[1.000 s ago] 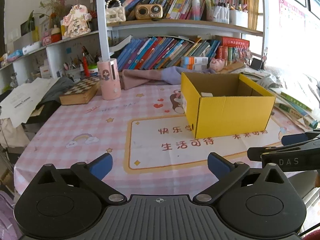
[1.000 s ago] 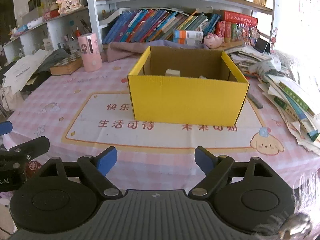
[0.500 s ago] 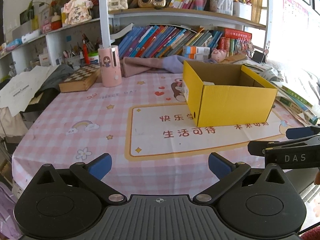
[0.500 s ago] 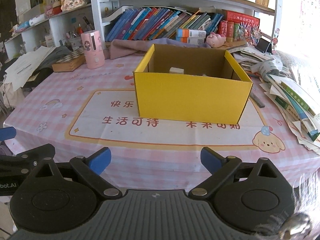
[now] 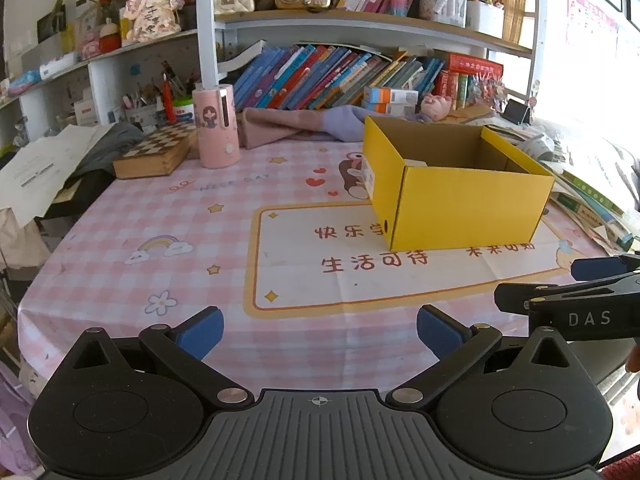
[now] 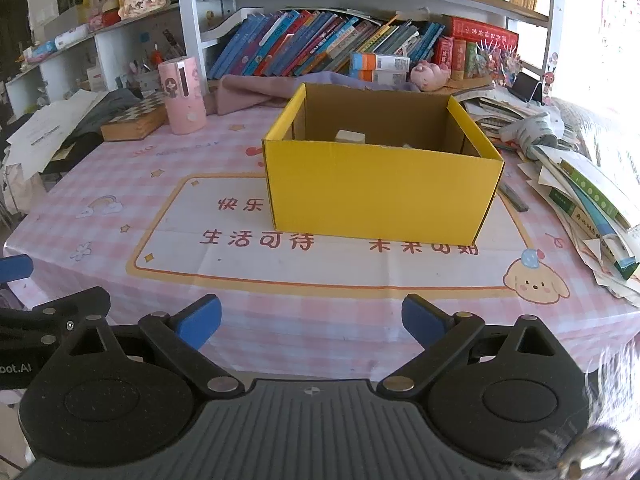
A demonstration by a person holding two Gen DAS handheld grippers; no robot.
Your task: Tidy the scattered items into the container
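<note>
Apparently near done: yellow cardboard box point(image 6: 380, 196) mid-table holds small pale items; pink checked tablecloth point(image 6: 120, 184) bare; left gripper point(image 5: 319, 332), right gripper point(image 6: 311, 322) both wide, empty.

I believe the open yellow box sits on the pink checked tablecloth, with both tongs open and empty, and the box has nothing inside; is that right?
Not quite: the yellow box is not empty. The right wrist view shows a small pale block inside, near the back wall. The rest holds: the box sits open on the pink checked tablecloth, and the left tongs and right tongs are both open and empty.
</note>
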